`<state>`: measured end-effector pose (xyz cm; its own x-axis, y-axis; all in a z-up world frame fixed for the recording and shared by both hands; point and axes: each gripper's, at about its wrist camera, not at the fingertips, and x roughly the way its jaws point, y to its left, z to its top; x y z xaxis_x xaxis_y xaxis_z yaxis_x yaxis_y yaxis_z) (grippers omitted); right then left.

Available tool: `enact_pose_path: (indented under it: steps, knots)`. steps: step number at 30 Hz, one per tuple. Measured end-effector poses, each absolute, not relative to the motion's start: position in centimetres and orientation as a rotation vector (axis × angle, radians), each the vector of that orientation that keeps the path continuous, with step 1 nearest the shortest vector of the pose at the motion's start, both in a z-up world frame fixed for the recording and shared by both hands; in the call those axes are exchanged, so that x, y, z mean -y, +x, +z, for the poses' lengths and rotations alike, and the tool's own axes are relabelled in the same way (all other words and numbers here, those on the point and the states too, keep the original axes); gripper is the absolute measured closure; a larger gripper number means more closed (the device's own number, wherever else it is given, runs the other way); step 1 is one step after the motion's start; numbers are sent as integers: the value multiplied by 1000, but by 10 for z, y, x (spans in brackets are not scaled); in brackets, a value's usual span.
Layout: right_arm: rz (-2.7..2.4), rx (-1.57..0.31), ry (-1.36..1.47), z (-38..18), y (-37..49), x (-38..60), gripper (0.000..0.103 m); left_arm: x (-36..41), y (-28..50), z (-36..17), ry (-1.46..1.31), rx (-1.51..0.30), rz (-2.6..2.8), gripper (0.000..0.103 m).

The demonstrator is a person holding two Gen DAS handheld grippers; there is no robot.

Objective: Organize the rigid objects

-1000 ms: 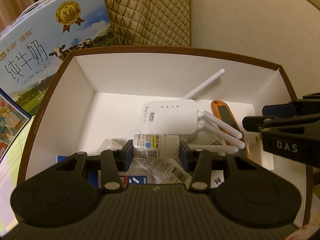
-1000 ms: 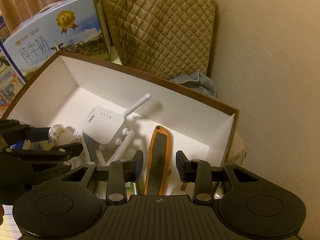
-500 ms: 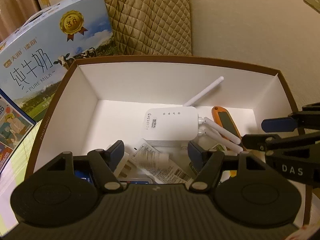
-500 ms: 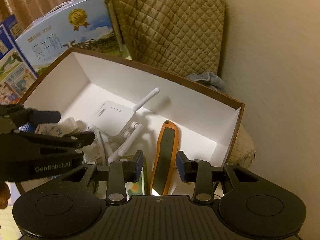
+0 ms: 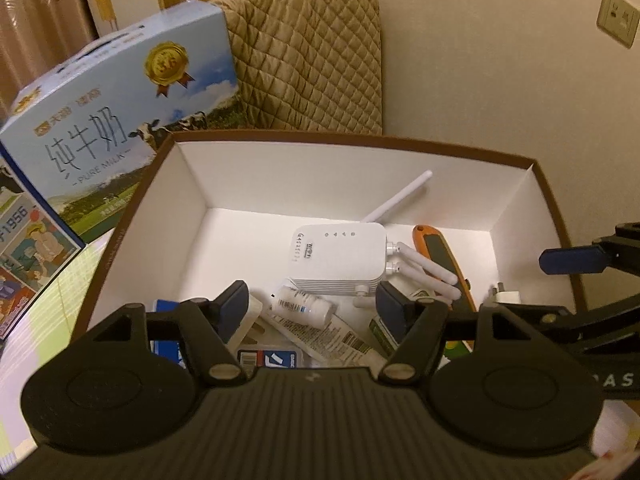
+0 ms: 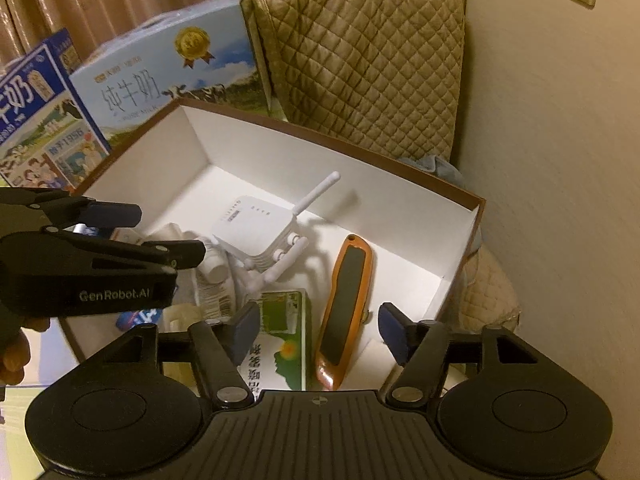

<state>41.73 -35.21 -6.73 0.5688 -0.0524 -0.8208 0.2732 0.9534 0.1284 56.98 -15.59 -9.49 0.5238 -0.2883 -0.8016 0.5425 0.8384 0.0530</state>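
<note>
Both tools hang spread and empty over a brown-edged box (image 5: pixel 552 200) of small things.

The left tool (image 5: pixel 310 312) has just been opening, with nothing between its pads; below it a white bottle (image 5: pixel 302 306) lies on its side, cap toward the right. The right tool (image 6: pixel 320 326) has also just been opening, pads clear of the orange knife (image 6: pixel 344 312), which lies flat, long axis running from the near edge toward the far wall. The white router (image 5: pixel 338 258) lies mid-box, 1 antenna angled toward the far right corner, beside a green carton (image 6: pixel 280 344).
</note>
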Motion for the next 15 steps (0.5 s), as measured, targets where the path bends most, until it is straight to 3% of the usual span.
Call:
enact_pose_path:
  steps: [10, 15]
  knots:
    - [-157, -867, 259, -43, 384, 345, 33, 130, 529, -56, 274, -789, -485, 36]
    - [-133, -864, 272, -43, 369, 340, 32, 121, 495, -44, 293, -725, -458, 23]
